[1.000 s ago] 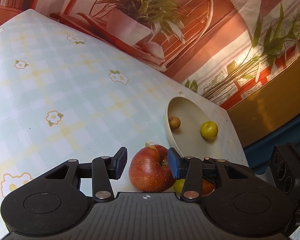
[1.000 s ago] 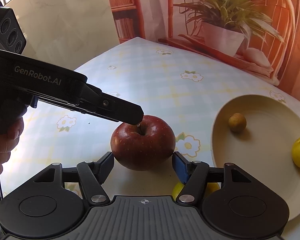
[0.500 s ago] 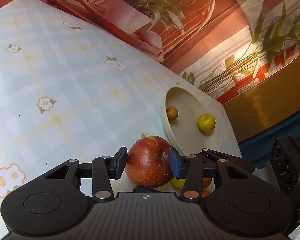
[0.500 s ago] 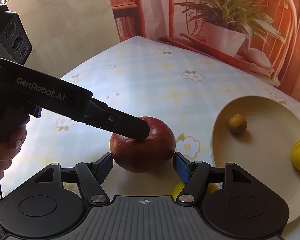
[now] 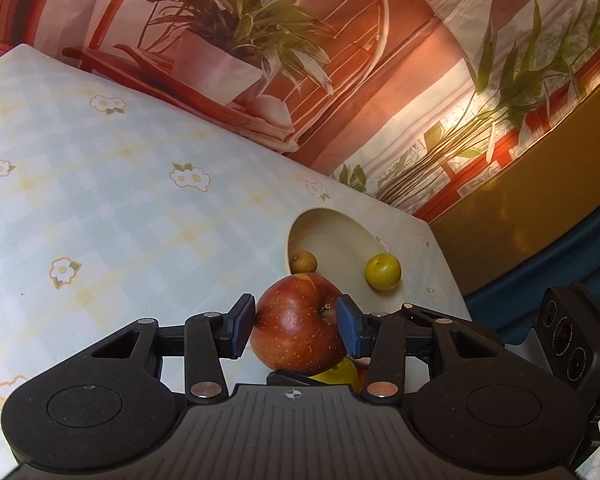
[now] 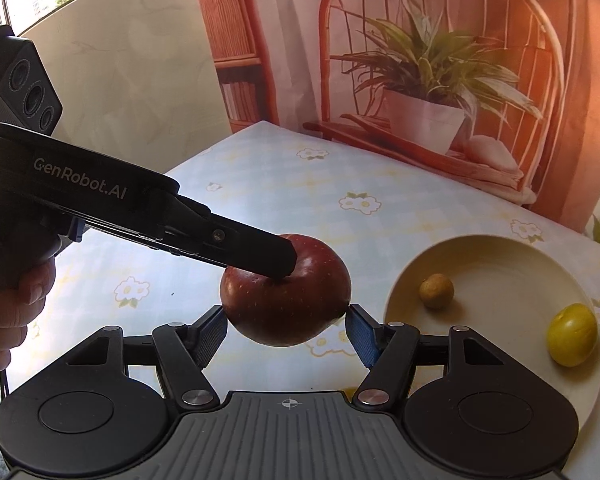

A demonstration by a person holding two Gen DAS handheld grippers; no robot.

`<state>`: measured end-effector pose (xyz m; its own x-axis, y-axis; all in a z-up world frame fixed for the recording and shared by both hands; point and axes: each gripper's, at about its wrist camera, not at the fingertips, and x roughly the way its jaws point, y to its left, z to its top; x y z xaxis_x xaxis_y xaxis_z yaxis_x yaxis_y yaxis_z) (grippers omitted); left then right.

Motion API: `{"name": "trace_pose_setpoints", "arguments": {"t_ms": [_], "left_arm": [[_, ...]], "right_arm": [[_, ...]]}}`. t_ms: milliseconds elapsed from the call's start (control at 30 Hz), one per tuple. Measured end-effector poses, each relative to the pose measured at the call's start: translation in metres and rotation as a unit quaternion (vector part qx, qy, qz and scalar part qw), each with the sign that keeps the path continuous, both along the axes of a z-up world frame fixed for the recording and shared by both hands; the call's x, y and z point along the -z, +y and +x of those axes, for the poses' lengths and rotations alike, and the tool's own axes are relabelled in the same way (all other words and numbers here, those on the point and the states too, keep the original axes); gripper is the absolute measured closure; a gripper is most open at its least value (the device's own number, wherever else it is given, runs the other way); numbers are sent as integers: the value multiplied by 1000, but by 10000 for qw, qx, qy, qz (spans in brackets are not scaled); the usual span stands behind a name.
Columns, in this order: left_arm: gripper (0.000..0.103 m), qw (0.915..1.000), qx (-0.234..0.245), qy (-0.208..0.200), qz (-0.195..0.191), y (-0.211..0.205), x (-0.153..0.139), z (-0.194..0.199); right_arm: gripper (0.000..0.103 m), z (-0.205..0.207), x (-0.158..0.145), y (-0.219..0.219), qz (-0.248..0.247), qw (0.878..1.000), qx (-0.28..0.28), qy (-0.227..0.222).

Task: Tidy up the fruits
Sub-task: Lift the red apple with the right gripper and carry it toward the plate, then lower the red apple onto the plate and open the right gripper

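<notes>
While both grippers meet at one round red apple (image 5: 298,326), it sits low in the centre of each view, seemingly raised off the pale checked, flower-printed surface (image 5: 112,208). The left gripper (image 5: 296,326) has its jaws part open, pads clamped on the apple's sides. The right gripper (image 6: 286,330) has wider jaws flanking the apple; contact there is unclear. At lower right, a shallow cream bowl (image 6: 496,248) holds a small brown fruit (image 6: 436,291) and a yellow plum (image 6: 571,334). Carrying the apple level and lowering it into bare bowl space should prevent knocks.
</notes>
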<state>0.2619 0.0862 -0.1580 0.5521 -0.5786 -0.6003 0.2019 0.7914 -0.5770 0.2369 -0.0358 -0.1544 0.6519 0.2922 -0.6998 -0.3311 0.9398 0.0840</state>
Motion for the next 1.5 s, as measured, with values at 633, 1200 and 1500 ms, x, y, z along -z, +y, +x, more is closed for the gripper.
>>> {"name": "trace_pose_setpoints", "arguments": {"t_ms": [633,1200,1500], "left_arm": [[56,9981,545,-151,244,-91,-10,96],[56,9977,420,225,481,-98,27,130],[56,9981,173,145,566,-91,25,128]], "right_arm": [[41,49,-14,-101,-153,9968,769,-146],[41,78,25,-107,-196,9962,830,176],[41,82,26,-102,-186,9959,872,164]]}}
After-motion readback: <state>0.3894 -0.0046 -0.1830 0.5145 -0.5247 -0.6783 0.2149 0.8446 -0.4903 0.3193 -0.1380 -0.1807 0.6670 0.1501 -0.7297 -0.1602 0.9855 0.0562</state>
